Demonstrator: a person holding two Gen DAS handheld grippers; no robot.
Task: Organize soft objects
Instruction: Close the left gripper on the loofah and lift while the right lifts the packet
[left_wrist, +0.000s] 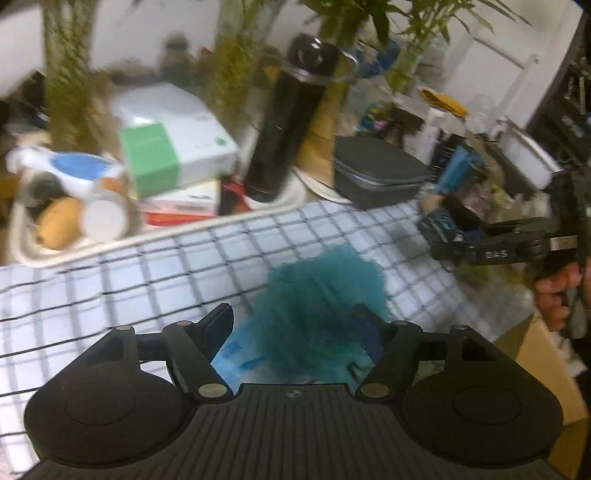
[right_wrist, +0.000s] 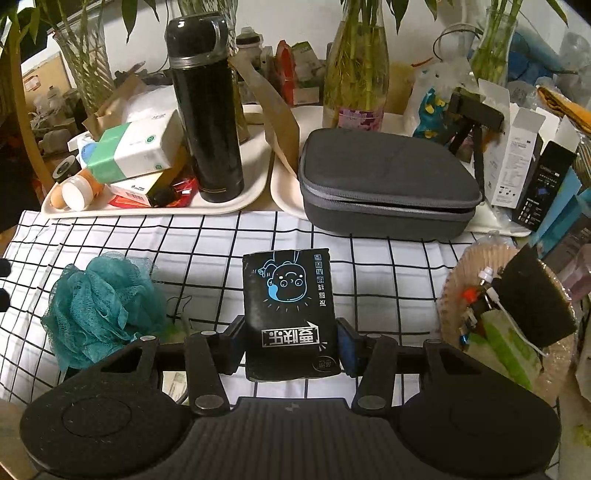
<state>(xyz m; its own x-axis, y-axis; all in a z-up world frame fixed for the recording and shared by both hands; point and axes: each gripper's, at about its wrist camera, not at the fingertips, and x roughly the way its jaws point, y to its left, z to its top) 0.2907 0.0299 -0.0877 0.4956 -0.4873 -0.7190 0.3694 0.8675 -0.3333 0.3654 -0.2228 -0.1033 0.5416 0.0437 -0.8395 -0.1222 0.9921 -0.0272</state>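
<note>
Right tongs (right_wrist: 291, 341) clenched on black tissue pack (right_wrist: 290, 314); left tongs (left_wrist: 295, 332) spread around teal sponge (left_wrist: 321, 295), at nine o'clock, ready for gripping.

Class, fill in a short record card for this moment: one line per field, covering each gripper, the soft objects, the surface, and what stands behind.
Left gripper: open around the teal mesh bath pouf, blurred view
Right gripper: shut on the black tissue pack
Bath pouf: on the checked cloth, left of the tissue pack
Behind, left: white tray with black flask and green-and-white box
Behind, right: grey zip case
Far right: basket of small items
</note>
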